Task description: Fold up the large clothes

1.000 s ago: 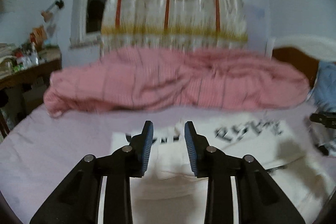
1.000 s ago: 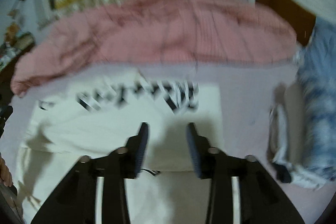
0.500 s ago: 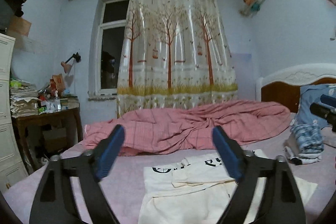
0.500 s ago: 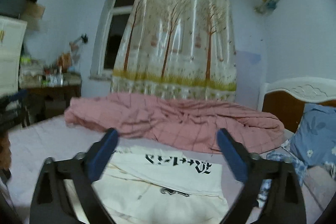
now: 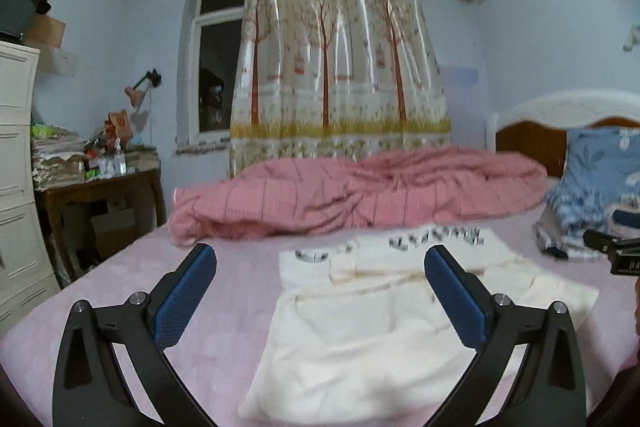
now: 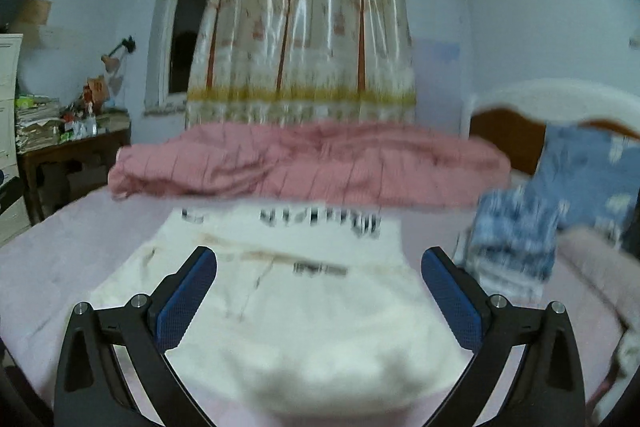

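A: Status of the claws?

B: Left gripper (image 5: 320,291) is opening and right gripper (image 6: 319,289) is spread wide; both are empty, having let go and pulled back from the cream garment (image 5: 360,339).

A: Garment location?

B: On the pink sheet (image 5: 168,307), in front of the pink quilt (image 5: 352,195), partly folded. Bare sheet lies left of the garment; the blue clothes (image 6: 516,235) crowd its right edge.

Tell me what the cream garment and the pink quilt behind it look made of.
Cream garment: looks like soft matte knit, probably cotton; it lies limp with rounded folds and carries black print. Pink quilt: looks like padded woven cotton with a thin check; it bunches in thick, puffy wrinkles. The fibre itself cannot be told.
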The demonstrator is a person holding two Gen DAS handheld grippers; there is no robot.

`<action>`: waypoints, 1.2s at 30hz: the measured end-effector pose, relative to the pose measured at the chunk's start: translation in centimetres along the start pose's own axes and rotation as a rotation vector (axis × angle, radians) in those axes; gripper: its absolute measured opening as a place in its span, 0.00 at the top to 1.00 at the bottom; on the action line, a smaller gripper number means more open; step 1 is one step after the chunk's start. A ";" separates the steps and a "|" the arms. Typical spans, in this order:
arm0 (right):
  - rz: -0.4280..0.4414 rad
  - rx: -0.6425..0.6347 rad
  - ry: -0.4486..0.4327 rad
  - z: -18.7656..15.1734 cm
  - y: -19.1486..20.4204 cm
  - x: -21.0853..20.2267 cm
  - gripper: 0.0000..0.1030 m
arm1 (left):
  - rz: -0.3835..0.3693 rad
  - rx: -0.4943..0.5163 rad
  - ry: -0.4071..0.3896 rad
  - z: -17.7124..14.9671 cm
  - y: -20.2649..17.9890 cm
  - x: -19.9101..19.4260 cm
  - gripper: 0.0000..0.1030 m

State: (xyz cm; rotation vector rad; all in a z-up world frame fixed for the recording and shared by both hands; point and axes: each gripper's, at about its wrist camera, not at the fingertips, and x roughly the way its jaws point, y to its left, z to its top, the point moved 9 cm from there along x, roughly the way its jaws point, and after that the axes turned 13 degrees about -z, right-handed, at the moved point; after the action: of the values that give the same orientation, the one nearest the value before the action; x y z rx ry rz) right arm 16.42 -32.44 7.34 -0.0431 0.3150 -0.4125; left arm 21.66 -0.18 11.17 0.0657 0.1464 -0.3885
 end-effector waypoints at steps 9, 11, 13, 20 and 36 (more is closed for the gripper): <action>-0.129 -0.037 0.185 -6.3 -9.3 7.7 0.00 | 0.063 -0.100 0.216 -7.7 5.5 5.1 0.00; -0.108 -0.016 0.268 -7.7 -10.6 10.3 0.04 | 0.049 -0.104 0.278 -9.5 6.2 7.0 0.01; -0.090 -0.019 0.339 -9.3 -11.2 13.1 0.11 | 0.045 -0.100 0.313 -10.6 6.5 8.7 0.15; -0.001 -0.126 0.434 -12.2 -8.5 20.8 0.26 | 0.002 -0.128 0.449 -15.0 7.4 13.5 0.31; -0.116 -0.051 0.156 -8.2 -10.3 16.4 0.92 | -0.125 -0.176 0.551 -18.3 6.4 14.5 0.31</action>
State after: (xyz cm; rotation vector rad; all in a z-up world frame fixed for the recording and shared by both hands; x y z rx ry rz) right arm 24.15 -48.28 -4.18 -0.0796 0.4788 -0.5242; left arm 35.01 1.97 -8.87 -0.0115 0.7300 -0.4736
